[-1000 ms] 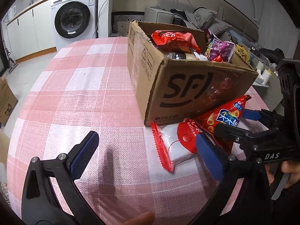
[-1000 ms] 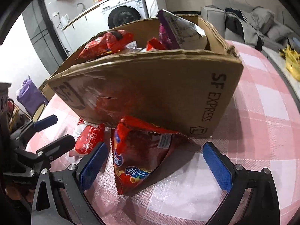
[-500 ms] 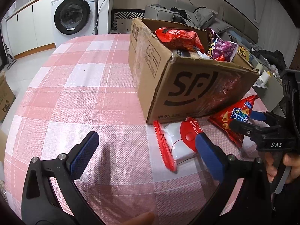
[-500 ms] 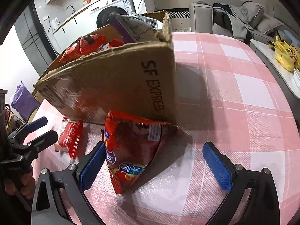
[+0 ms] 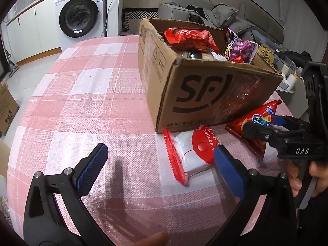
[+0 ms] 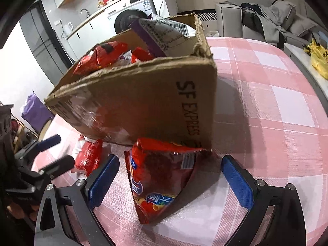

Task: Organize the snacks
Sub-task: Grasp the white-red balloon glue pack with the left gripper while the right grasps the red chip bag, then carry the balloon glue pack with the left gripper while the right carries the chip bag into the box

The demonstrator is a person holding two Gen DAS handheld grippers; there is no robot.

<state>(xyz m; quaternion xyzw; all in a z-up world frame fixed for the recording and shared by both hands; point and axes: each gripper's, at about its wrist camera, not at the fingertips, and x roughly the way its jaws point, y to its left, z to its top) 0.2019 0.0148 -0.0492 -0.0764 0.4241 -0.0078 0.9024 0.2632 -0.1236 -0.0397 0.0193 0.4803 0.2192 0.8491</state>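
A cardboard SF box (image 5: 205, 94) holding red and purple snack bags stands on the pink checked table; it also shows in the right wrist view (image 6: 143, 102). A red triangular snack bag (image 6: 162, 176) leans against the box's near side, between the open fingers of my right gripper (image 6: 170, 180). The same bag shows in the left wrist view (image 5: 258, 123). A white and red balloon packet (image 5: 190, 155) lies flat by the box corner, just ahead of my open, empty left gripper (image 5: 160, 168). The right gripper appears in the left wrist view (image 5: 264, 126).
The pink checked tablecloth (image 5: 86, 102) stretches to the left of the box. A washing machine (image 5: 80, 18) and a grey sofa (image 5: 205, 14) stand beyond the table. The left gripper shows at the left of the right wrist view (image 6: 51, 151).
The right gripper has swung around the box toward its corner, keeping the red triangular bag between its fingers. The left gripper has barely shifted. Both stay open.
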